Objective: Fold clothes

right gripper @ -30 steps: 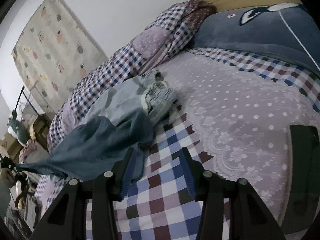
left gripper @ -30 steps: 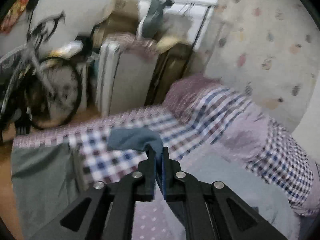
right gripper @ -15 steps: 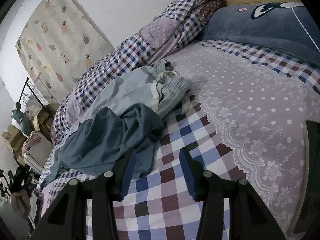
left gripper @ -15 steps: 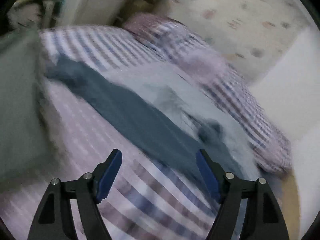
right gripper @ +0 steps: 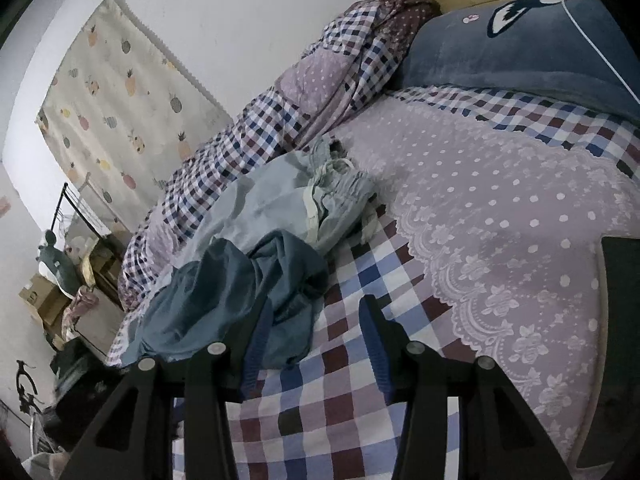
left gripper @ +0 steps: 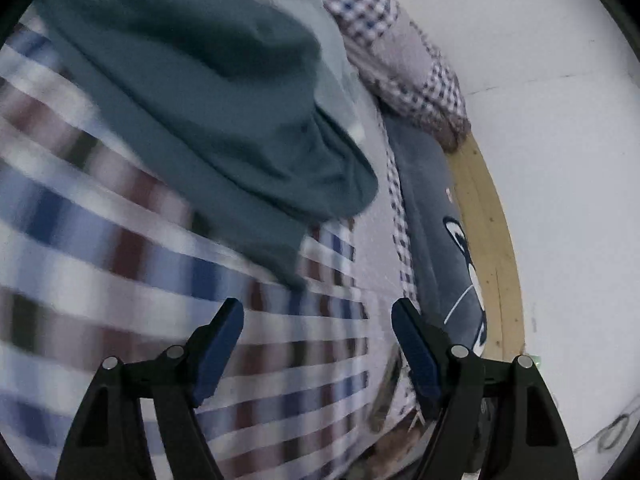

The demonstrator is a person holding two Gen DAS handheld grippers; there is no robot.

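Note:
A dark teal garment (left gripper: 208,92) (right gripper: 232,300) lies crumpled on the checked bedsheet (right gripper: 344,392), partly over a pale grey-blue garment (right gripper: 288,196) with an elastic waistband. My left gripper (left gripper: 318,312) hovers open just below the teal garment's lower edge, with nothing between its fingers. My right gripper (right gripper: 314,312) is open too, close above the sheet, its left finger (right gripper: 256,336) lying over the teal cloth's near edge.
A rolled checked quilt (right gripper: 304,92) runs along the wall side of the bed. A blue-grey pillow (right gripper: 520,48) (left gripper: 432,216) rests against the wooden headboard (left gripper: 488,224). A lilac dotted lace panel (right gripper: 500,208) spreads right of the clothes. Boxes and a clothes rack (right gripper: 68,240) stand past the bed's foot.
My left gripper let go of the teal garment, opened and swung fast toward the headboard end. The garment dropped from stretched out into a heap. The right gripper stayed open, barely moving.

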